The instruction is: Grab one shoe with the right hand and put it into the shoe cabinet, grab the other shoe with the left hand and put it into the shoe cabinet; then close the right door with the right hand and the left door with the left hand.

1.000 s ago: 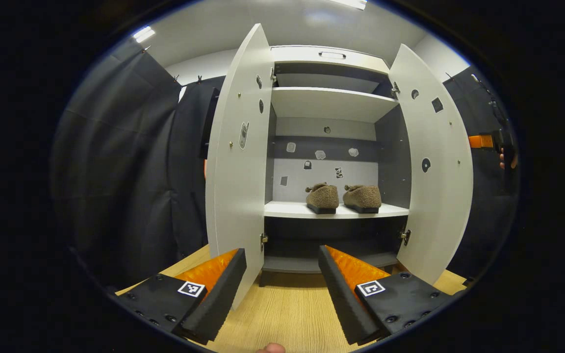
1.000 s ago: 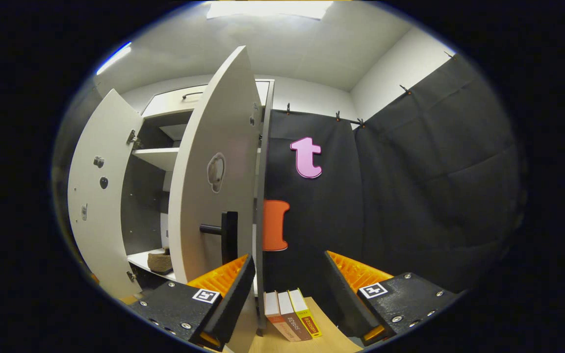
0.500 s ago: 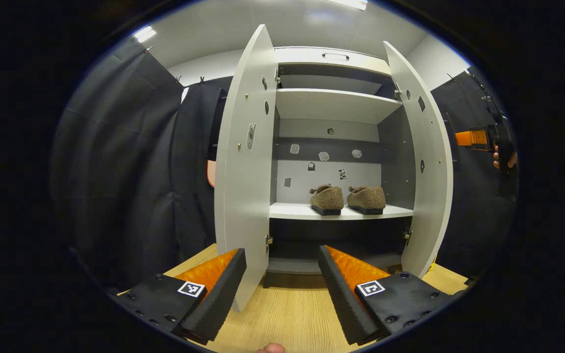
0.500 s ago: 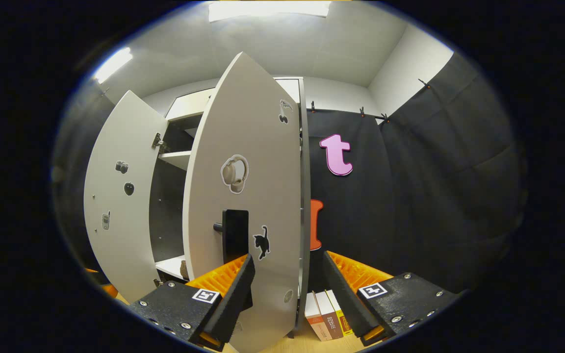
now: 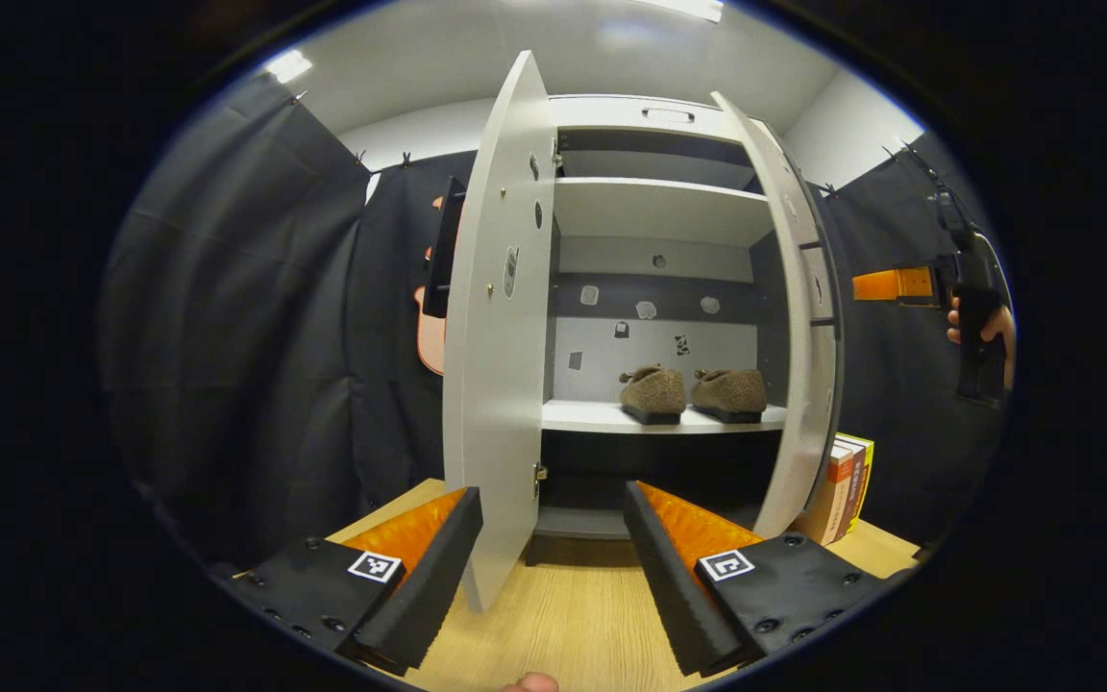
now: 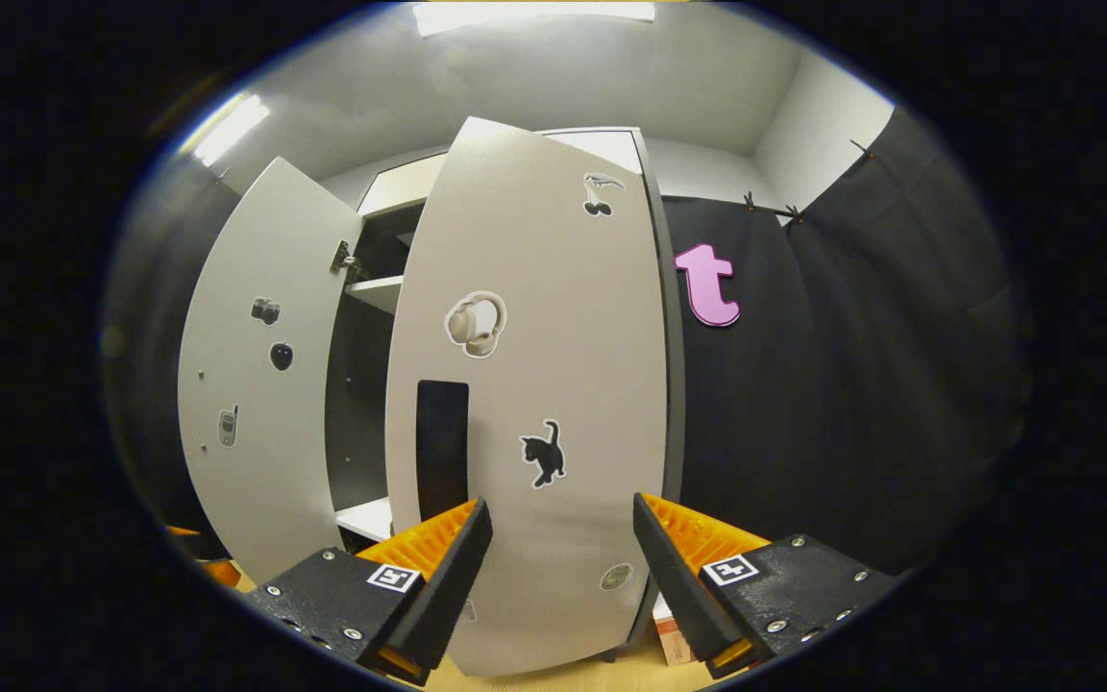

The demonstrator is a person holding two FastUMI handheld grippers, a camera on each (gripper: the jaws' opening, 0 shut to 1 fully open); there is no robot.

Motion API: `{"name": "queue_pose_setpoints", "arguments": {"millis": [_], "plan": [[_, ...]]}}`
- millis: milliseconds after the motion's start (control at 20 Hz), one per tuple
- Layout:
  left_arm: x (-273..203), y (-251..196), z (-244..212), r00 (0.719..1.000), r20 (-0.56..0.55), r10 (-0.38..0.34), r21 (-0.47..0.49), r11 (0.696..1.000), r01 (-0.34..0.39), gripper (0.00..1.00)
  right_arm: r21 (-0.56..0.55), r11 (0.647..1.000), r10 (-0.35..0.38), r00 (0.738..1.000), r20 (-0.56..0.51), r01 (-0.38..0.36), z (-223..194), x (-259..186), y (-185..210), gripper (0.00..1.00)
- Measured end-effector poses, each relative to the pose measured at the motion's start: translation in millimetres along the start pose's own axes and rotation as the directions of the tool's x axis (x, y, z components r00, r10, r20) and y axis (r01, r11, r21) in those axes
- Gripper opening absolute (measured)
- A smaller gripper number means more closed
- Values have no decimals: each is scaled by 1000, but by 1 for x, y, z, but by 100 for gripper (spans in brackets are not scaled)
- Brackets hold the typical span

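Two brown fuzzy shoes [image 5: 651, 394] [image 5: 729, 392] rest side by side on the middle shelf [image 5: 602, 417] of the white shoe cabinet. The right door [image 5: 799, 317] is swung partly inward; in the right gripper view its outer face [image 6: 534, 384] with a dark handle [image 6: 442, 447] stands right ahead. My right gripper [image 6: 561, 548] is open, close to that door face. The left door [image 5: 496, 336] stands wide open. My left gripper [image 5: 553, 538] is open, held back from the cabinet above the wooden floor. In the left gripper view the right gripper [image 5: 899, 285] appears far right, held by a hand [image 5: 981, 327].
Several books [image 5: 840, 485] stand against the cabinet's right side on the wooden floor [image 5: 563, 615]. Black cloth walls close in on both sides. The left door's edge hangs just beyond my left gripper's left finger.
The right door has swung steadily toward shut, pushed by the right gripper, which followed it leftward. The left gripper stayed nearly still.
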State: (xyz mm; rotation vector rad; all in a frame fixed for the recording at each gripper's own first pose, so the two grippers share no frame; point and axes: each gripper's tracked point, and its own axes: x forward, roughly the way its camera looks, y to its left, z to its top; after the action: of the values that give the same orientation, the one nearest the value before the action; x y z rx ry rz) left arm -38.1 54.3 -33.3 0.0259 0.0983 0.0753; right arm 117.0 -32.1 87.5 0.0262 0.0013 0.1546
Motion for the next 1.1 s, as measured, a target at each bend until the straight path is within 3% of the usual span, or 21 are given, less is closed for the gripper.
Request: {"name": "queue_pose_setpoints", "arguments": {"millis": [400, 450, 750, 1100], "plan": [[2, 6, -2, 1000, -10, 5, -6, 1000, -5, 94, 12, 999, 38, 999, -34, -37, -15, 35, 28, 92], [2, 5, 0, 1000, -4, 4, -1, 1000, -4, 99, 14, 999, 34, 999, -29, -34, -14, 40, 30, 92], [6, 2, -3, 1000, -11, -5, -12, 1000, 5, 94, 13, 1000, 15, 999, -42, -15, -17, 61, 43, 92], [10, -2, -3, 1000, -7, -26, -12, 1000, 26, 99, -10, 1000, -22, 998, -61, 21, -23, 97, 60, 91]]}}
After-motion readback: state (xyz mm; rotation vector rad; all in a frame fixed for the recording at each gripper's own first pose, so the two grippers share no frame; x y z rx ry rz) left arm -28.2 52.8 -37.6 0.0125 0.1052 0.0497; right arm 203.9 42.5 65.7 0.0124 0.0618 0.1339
